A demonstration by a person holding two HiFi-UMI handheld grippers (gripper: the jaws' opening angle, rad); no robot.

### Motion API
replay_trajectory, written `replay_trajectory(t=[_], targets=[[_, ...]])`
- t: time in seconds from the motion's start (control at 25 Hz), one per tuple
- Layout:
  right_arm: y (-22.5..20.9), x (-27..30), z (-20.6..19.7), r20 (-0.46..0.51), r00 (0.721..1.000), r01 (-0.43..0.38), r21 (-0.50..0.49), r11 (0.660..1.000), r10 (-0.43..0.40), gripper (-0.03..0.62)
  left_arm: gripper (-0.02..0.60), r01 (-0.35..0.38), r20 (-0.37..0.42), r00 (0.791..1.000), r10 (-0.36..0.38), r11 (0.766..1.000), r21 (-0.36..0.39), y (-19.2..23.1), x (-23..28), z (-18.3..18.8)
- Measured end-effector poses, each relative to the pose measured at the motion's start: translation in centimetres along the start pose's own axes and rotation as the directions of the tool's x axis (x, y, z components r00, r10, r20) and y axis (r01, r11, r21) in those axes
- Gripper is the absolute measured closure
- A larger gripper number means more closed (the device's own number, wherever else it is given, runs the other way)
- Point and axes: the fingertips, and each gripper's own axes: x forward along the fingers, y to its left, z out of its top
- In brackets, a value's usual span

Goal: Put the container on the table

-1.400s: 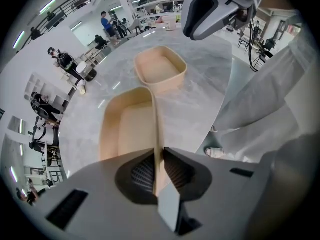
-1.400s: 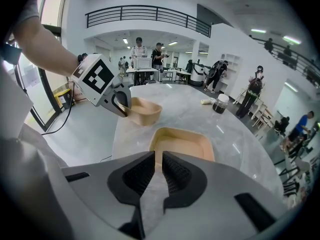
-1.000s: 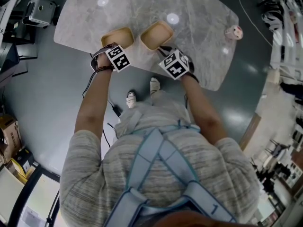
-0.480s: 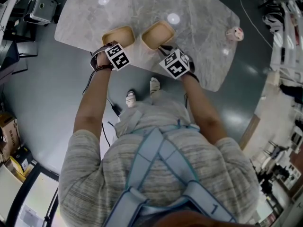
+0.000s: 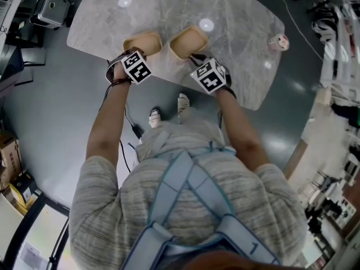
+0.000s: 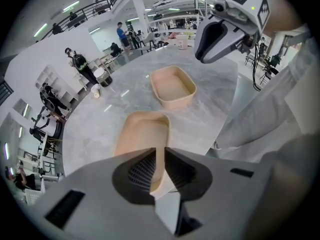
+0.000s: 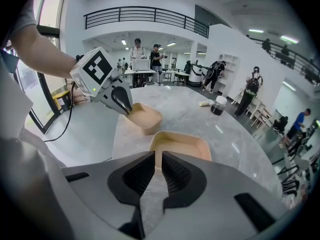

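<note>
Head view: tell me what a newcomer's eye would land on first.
Two shallow beige containers sit side by side at the near edge of the grey veined table: the left container and the right container. The left gripper and the right gripper each pinch the near rim of one between their fingers.

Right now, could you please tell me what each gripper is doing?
Left gripper: closed on the rim of the left container.
Right gripper: closed on the rim of the right container.

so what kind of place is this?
Likely a big open-plan workshop or lab hall: a railed upper walkway, people standing around desks, and a marble-look table.
</note>
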Motion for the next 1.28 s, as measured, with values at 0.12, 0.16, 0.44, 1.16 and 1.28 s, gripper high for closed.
replay_trajectory(t=[0.12,0.16,0.44,1.16,1.28], targets=[[0.3,-0.3,0.1,0.014,1.0,0.001,0.013,1.0,-0.001,0.569,0.546,0.002,0.046,0.999,0.0,0.998,-0.061,-0.1,-0.7,0.3],[0.3,-0.4,0.2,0.021,1.0,0.001,0.021,1.0,-0.002,0.568,0.546,0.009,0.063,0.998,-0.003,0.996,-0.09,-0.2,-0.9,0.4],[0.5,-1.7,1.7,0.112,0.994,-0.022,0.138,0.99,0.007,0.569,0.546,0.122,0.265,0.964,-0.03,0.934,-0.335,-0.5,-3.9,1.8],[3.9,-8.2,7.1,0.442,0.891,-0.202,0.177,0.963,0.106,0.569,0.546,0.276,0.683,0.726,0.084,0.874,-0.4,-3.3,-15.1,6.7],[4.9,-9.4,7.9,0.484,0.866,-0.227,0.147,0.963,0.13,0.569,0.546,0.301,0.739,0.668,0.089,0.876,-0.378,-3.6,-17.0,7.1]])
